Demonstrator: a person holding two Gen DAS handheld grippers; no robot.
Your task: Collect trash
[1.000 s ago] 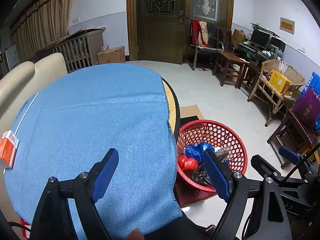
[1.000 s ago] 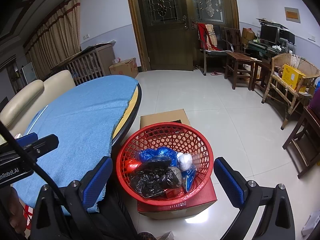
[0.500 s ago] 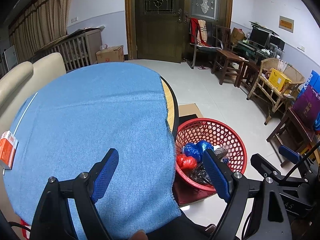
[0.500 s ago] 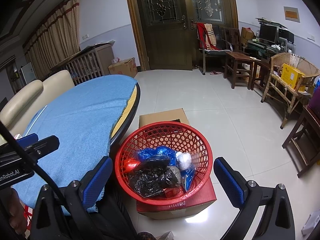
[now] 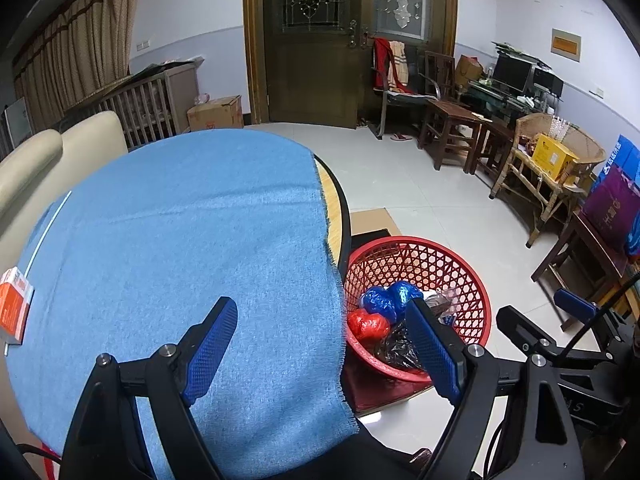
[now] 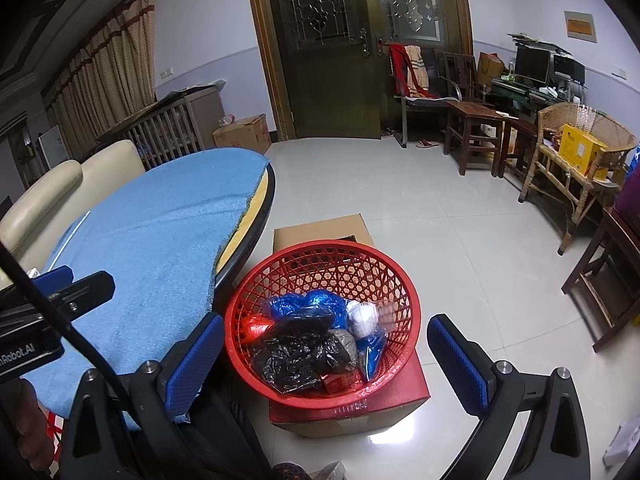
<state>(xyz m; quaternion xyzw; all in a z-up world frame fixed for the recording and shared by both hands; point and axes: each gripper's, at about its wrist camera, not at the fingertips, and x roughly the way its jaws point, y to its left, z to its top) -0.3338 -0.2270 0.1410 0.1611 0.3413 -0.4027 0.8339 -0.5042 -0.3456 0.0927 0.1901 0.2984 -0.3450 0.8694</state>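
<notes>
Both grippers stand wide open with nothing between their blue pads. We see the left gripper [image 5: 322, 346] low in its own frame, poised over the near edge of the blue tablecloth [image 5: 180, 240]; the right gripper [image 6: 326, 360] frames the red mesh basket [image 6: 320, 256] at lower centre of its view. We read empty, spread jaws as a pause between pickups, or the end of the job.

Just beyond the fingers, the basket sits on a red-topped cardboard box [image 6: 360, 408] close beside the round table's rim [image 6: 260, 216], presumably raised and tucked in there so that trash can be dropped straight off the table edge. Inside lie crumpled bags: black plastic [image 6: 300, 360], blue [image 6: 308, 306], a red ball [image 6: 256, 326] and a white wad [image 6: 362, 316].

Farther out, the cloth looks bare apart from an orange-and-white carton [image 5: 14, 308] at the far left edge of the left view. We judge that the only candidate left to collect, if it counts as trash at all.
</notes>
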